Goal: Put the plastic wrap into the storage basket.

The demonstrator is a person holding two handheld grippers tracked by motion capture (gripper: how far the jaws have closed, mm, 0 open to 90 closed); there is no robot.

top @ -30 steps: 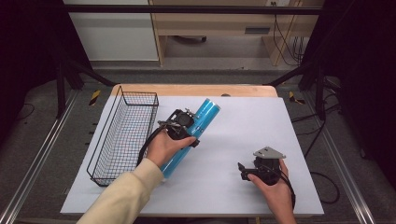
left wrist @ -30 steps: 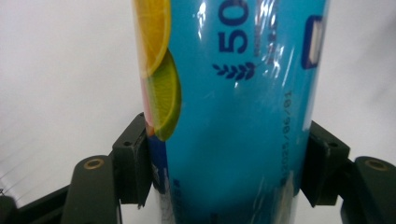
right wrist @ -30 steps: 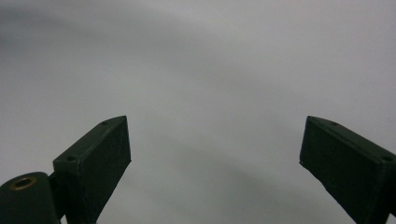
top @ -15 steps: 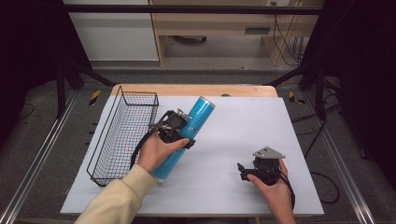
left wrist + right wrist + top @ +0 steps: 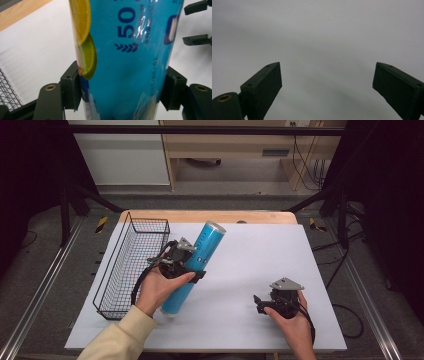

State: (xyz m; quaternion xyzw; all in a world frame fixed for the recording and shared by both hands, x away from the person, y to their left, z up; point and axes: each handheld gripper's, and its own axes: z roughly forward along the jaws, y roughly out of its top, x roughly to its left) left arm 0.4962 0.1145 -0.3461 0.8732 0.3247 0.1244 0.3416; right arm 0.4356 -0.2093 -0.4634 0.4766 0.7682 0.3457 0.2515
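Observation:
A tall blue tube [image 5: 207,242] printed with citrus slices is tilted, its silver top toward the far side and its lower end near the white table [image 5: 250,255]. My left gripper [image 5: 189,269] is shut on the tube around its middle. In the left gripper view both black pads [image 5: 73,87] press on the sides of the tube [image 5: 125,50]. My right gripper [image 5: 259,303] rests low at the front right in a hand, open with nothing between its jaws. The right gripper view has that gripper [image 5: 327,82] wide apart over the bare table top.
A black wire basket [image 5: 129,265] stands lengthwise along the table's left side, just left of the held tube. The other gripper's two jaws [image 5: 197,22] appear at the top right of the left gripper view. A wooden strip [image 5: 210,216] edges the far side.
The left gripper has moved left and up with the tube, bringing it closer to the basket and more upright. The right hand has stayed put.

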